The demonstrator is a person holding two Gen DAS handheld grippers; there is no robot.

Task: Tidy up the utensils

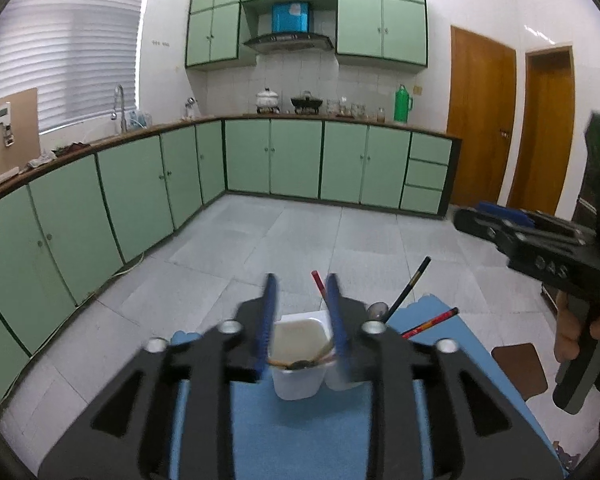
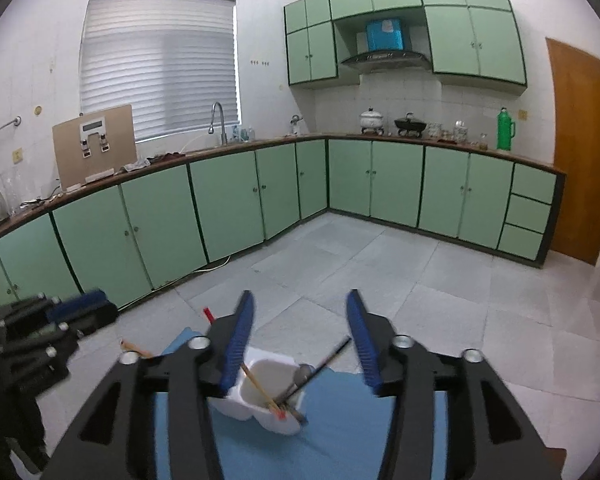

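Blue mat [image 2: 340, 420]; white holder [image 2: 260, 400] rim hidden behind left gripper [image 1: 302, 320] fingers

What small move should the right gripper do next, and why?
Probably lower the open right gripper toward the black chopstick leaning out of the white container and close on it. It tilts over the rim rather than standing tidily, and neither this gripper nor the left gripper holds anything.

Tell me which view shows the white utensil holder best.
Right wrist view: the white utensil holder sits unobstructed between the fingers, inside visible. Left wrist view shows it partly behind blurred blue fingers.
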